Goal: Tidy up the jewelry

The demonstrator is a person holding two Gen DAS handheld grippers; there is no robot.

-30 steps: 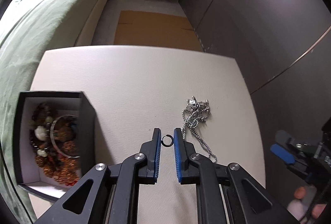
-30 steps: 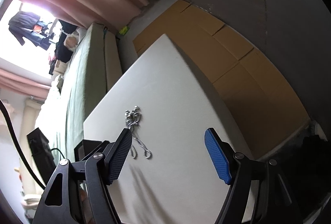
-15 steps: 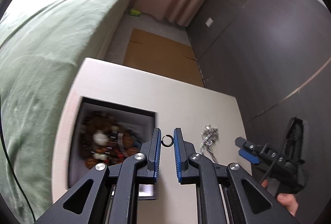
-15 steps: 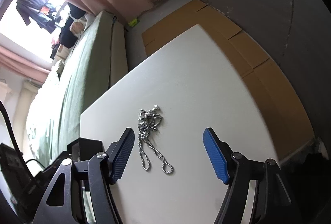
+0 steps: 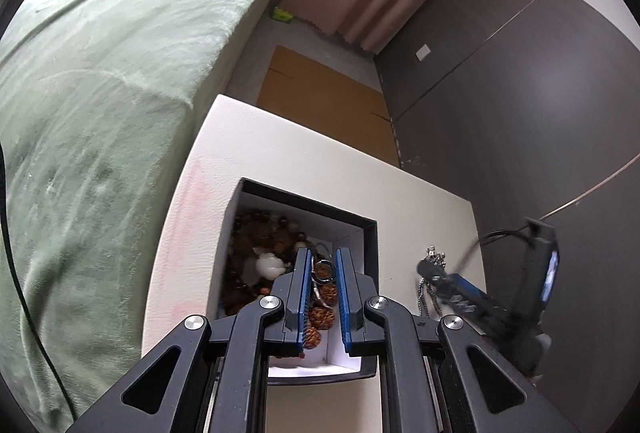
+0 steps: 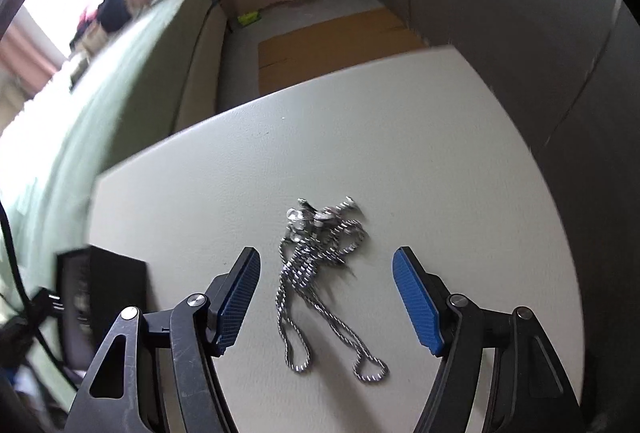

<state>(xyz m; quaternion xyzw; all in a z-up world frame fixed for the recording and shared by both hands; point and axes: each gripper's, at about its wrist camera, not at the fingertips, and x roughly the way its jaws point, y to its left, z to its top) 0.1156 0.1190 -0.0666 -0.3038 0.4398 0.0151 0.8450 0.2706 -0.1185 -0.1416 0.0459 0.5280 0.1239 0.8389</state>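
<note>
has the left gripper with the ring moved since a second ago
Yes. The left gripper, shut on the ring, went from over bare table beside the silver chain to above the open black box.

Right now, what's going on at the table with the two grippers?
A person is tidying jewelry with two handheld grippers. The left gripper is shut on a small ring and holds it over the open black box, which already has beaded pieces in it. The right gripper is open, its fingers either side of the silver chain necklace lying on the white table, not yet gripping it.
</note>
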